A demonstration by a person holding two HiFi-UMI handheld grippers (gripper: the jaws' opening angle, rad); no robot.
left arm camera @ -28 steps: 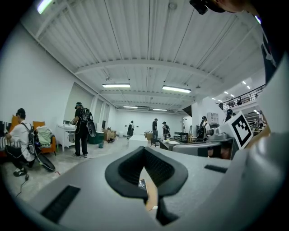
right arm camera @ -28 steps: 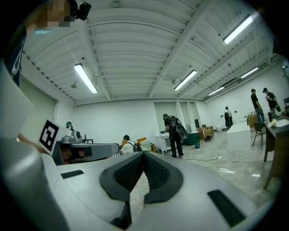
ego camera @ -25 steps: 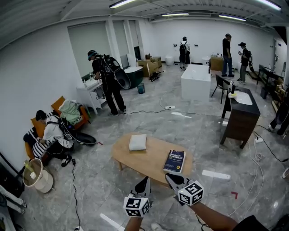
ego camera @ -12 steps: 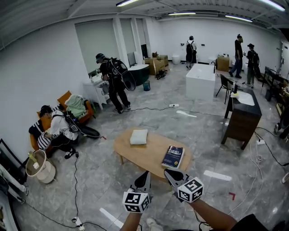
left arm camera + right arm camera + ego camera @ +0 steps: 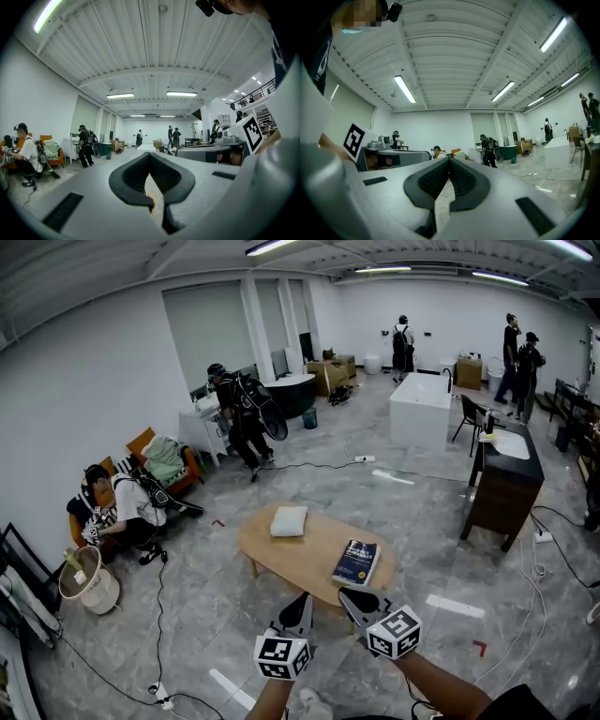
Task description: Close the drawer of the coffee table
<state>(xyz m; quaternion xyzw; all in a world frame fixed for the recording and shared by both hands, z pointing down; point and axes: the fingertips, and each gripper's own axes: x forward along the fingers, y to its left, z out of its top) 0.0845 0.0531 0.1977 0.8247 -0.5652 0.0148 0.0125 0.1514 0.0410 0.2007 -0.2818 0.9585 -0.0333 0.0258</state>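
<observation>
With jaws pressed together on nothing, the left gripper (image 5: 302, 607) and right gripper (image 5: 349, 597) are hovering near the oval light-wood coffee table (image 5: 309, 557), whose unseen drawer, likely rigid, wants pushing at its front.

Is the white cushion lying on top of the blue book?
No, the white cushion lies apart from the blue book, toward the other end of the coffee table.

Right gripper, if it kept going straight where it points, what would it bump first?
Probably nothing near: the right gripper points level, seemingly above the coffee table, toward the seated person across the room. Depth is unclear.
</observation>
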